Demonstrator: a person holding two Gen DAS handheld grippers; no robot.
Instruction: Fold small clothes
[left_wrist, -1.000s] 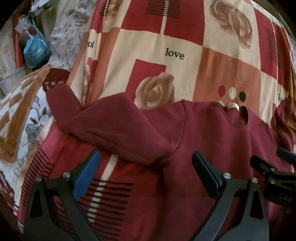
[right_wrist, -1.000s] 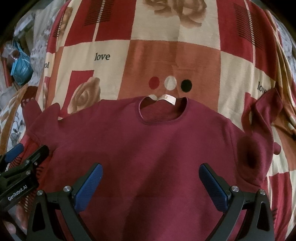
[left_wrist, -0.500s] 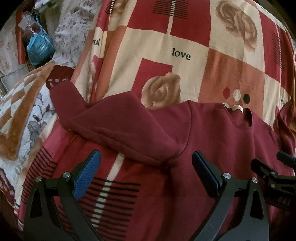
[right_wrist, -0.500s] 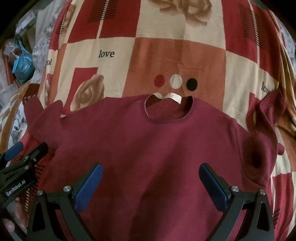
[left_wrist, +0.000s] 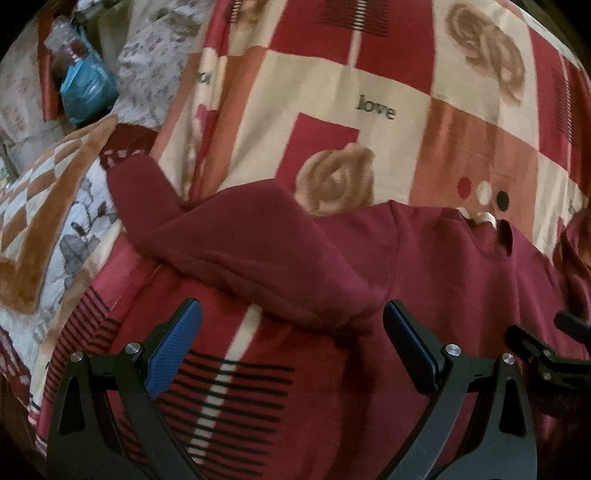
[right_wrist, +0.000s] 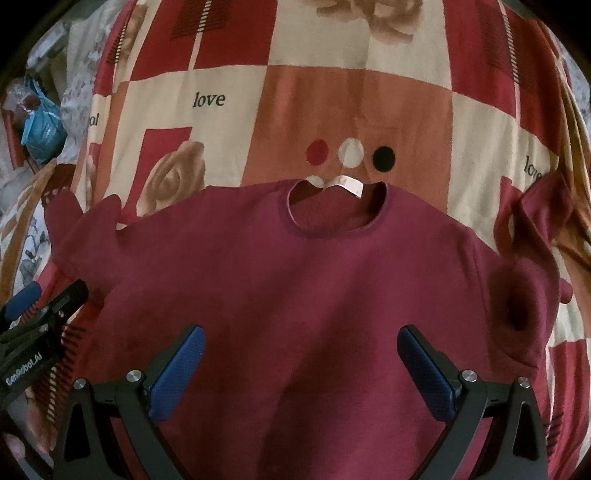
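Observation:
A small maroon sweatshirt (right_wrist: 303, 288) lies flat, front up, on a patterned bed cover, its neck opening with a white label (right_wrist: 347, 184) at the far side. Its left sleeve (left_wrist: 236, 243) is bent and bunched out to the left; its right sleeve (right_wrist: 532, 266) is crumpled at the right. My left gripper (left_wrist: 291, 347) is open and empty, hovering near the left armpit, and it also shows in the right wrist view (right_wrist: 40, 321). My right gripper (right_wrist: 301, 365) is open and empty over the lower chest, and it also shows in the left wrist view (left_wrist: 543, 343).
The bed cover (right_wrist: 354, 103) has red, cream and orange squares with roses and the word "love". At the left lie a brown-and-white blanket (left_wrist: 40, 206), floral pillows (left_wrist: 155, 74) and a blue plastic bag (left_wrist: 86, 90).
Both views have shifted slightly. In both views the sweatshirt has slid lower and a little to the right. Both grippers stay open and empty.

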